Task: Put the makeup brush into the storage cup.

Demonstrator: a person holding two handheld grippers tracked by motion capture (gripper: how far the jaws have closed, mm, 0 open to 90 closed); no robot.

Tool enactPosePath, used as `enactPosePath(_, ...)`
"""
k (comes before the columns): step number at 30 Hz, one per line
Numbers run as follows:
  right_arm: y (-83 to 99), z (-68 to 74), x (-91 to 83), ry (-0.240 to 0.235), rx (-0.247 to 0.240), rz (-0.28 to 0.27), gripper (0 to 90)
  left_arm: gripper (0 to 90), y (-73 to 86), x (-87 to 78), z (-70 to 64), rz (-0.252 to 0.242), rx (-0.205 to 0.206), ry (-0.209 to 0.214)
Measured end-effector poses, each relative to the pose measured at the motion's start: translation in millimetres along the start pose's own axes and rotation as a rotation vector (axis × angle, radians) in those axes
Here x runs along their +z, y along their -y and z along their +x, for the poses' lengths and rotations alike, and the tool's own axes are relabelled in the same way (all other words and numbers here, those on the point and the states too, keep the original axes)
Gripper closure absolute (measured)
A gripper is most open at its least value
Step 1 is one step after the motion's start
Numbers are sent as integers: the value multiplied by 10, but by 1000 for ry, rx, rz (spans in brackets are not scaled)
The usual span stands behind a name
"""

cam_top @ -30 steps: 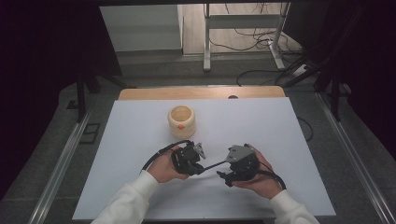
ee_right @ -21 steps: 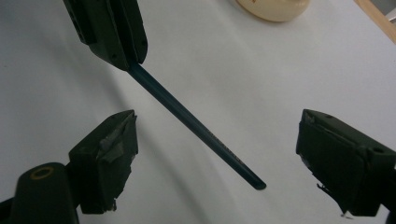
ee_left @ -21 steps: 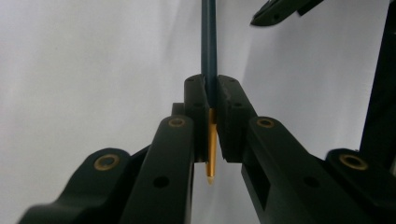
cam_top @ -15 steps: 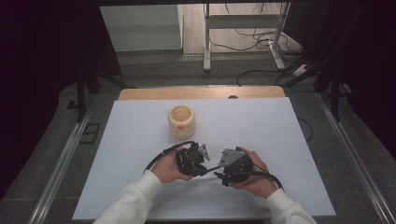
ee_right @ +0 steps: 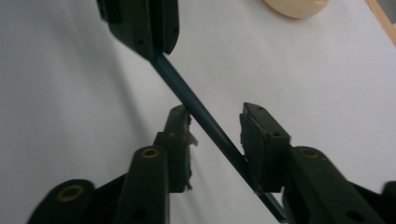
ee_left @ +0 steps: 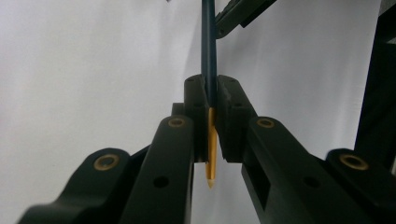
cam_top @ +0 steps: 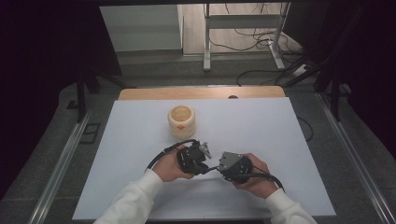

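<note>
Grippers [cam_top: 212,165] now closer; cup [cam_top: 181,120] unfilled.

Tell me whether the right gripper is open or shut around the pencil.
Open. In the right gripper view the right gripper has its jaws apart, the dark pencil passing between them; the left gripper clamps it.

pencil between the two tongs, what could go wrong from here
The left tongs pinch the pencil close to its sharpened tip, so it could pivot or slip.

The right tongs stand open around the shaft; closing off-centre may knock it askew.

If dropped, it could roll across the table.
</note>
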State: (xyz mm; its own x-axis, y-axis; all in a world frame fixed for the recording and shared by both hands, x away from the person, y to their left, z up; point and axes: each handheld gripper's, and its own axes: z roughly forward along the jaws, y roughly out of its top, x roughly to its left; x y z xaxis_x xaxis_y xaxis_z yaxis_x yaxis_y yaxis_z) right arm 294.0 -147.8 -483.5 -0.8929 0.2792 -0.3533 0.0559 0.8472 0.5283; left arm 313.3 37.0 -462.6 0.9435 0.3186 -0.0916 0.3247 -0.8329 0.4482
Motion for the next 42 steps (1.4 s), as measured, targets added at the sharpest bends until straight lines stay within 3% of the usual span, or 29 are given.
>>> enactPosePath(7, -4, 22, 8, -19, -44, 19, 764, 826, 23, -68, 39, -15, 12, 1)
enactPosePath(10, -20, 42, -5, -23, -64, 15, 811, 796, 45, -117, 86, -54, 10, -18)
enactPosePath(13, -48, 49, -40, -49, -69, -9, 853, 678, 64, -155, 127, -99, -12, -27)
enactPosePath(15, -56, 40, -54, -46, -79, -7, 854, 576, 66, -165, 125, -130, -31, -57)
enactPosePath(16, -51, 35, -65, -48, -69, -10, 853, 493, 67, -169, 126, -144, -39, -74)
enactPosePath(22, -20, -1, -90, -51, -29, -23, 854, 295, 96, -256, 167, -197, -90, -120)
enactPosePath(29, 1, -24, -99, -50, -17, -34, 854, 230, 200, -367, 206, -243, -153, -178)
enactPosePath(30, 7, -30, -105, -47, -11, -38, 854, 221, 252, -404, 219, -265, -181, -178)
enactPosePath(33, 13, -39, -111, -45, -8, -42, 854, 217, 308, -422, 221, -277, -205, -170)
enactPosePath(42, 41, -67, -137, -43, 26, -55, 854, 217, 548, -452, 206, -304, -240, -180)
